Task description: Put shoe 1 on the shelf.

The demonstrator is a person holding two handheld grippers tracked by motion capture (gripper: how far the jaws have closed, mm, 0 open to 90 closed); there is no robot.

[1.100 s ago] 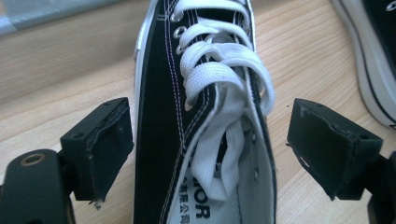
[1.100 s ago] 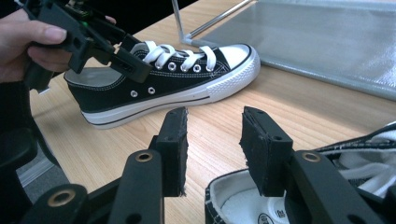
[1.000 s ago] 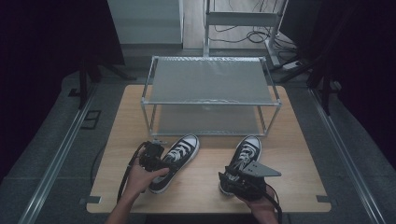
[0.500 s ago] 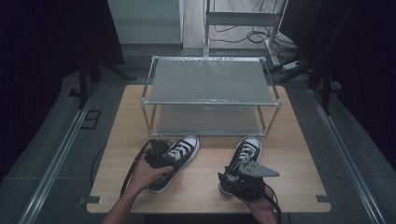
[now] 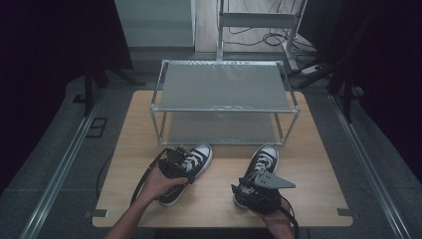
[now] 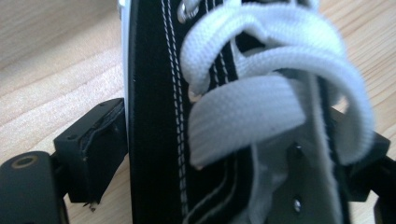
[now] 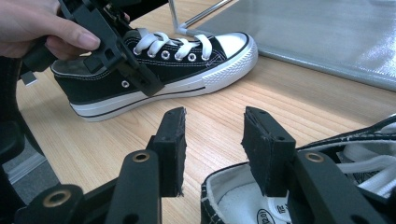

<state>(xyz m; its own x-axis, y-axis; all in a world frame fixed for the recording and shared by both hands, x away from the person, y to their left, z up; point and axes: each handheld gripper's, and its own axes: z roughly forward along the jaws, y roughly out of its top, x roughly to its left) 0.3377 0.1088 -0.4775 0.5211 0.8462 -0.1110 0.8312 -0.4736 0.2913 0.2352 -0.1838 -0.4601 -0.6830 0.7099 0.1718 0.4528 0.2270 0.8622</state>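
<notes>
Left shoe: black high-top sneaker (image 5: 191, 167) with white laces, toe cap and sole, lying on the wooden table (image 5: 318, 169) in front of the rack, toe pointing toward it and angled right.
Right shoe: matching sneaker (image 5: 261, 162) on the table, toe toward the rack, well apart from the left shoe.
Left gripper: gripper (image 5: 174, 162) sits at the laced top of the left shoe; its 2 jaws stand on either side of the upper, the left pad pressed to the black canvas, closed around it.
Left hand: hand (image 5: 161, 181) comes in from the bottom edge, forearm slanting up and right, fingers (image 7: 60, 35) wrapped around the gripper body.
Right gripper: gripper (image 7: 212, 140) hangs at the heel of the right shoe, jaws partly spread with a clear gap, holding nothing; the right jaw is over the shoe's opening, the left jaw is outside it above bare table.
Right hand: hand (image 5: 271, 221) at the bottom edge, behind the gripper, mostly hidden by it.
Writing: printed mark (image 7: 267, 217) on the right shoe's white insole, too cut off to read.
Rack: 2-shelf metal rack (image 5: 224, 87) at the far side of the table, both shelves bare.
</notes>
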